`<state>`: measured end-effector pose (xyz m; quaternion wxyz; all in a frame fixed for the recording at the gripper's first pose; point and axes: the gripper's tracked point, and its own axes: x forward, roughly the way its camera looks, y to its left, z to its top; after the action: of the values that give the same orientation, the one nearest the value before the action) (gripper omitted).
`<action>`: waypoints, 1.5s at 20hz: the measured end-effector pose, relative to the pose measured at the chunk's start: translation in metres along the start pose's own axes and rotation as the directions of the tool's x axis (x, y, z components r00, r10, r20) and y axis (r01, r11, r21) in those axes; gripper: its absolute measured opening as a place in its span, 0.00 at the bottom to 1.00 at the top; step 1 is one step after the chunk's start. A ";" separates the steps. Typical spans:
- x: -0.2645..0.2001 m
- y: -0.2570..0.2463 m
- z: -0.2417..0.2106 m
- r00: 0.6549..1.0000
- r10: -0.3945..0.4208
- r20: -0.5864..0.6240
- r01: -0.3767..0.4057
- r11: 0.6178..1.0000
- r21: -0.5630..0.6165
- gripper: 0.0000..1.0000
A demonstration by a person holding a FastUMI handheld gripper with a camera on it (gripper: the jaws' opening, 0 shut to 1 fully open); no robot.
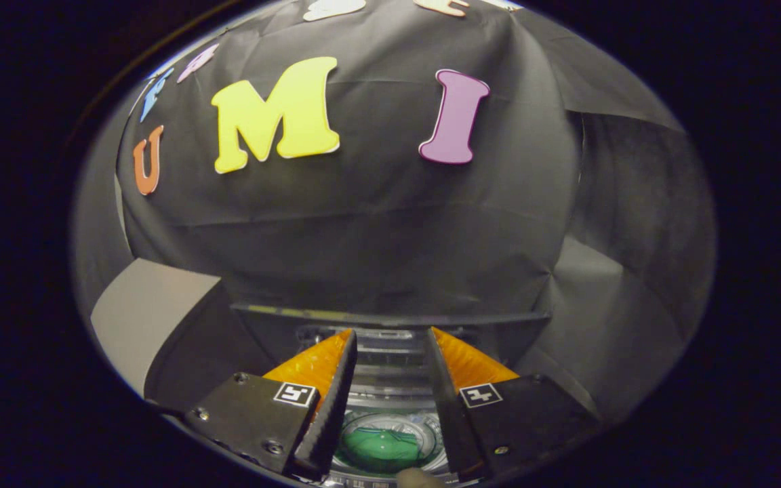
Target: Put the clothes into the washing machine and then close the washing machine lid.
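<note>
gripper [390, 339]: fingers apart, nothing between | clothes [380, 449]: green bundle already down in washing machine [390, 407] drum, near, below me | lid [390, 317]: up, just ahead; looks light, rigid, slick plastic | plan: take hold at its top edge, centre.
</note>
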<state>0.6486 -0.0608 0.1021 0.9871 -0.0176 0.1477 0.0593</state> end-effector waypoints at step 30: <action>0.059 0.011 0.005 0.968 -0.044 0.248 0.038 0.999 0.031 0.66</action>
<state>0.7044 -0.0431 0.0890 0.9990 0.0000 0.0231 0.0387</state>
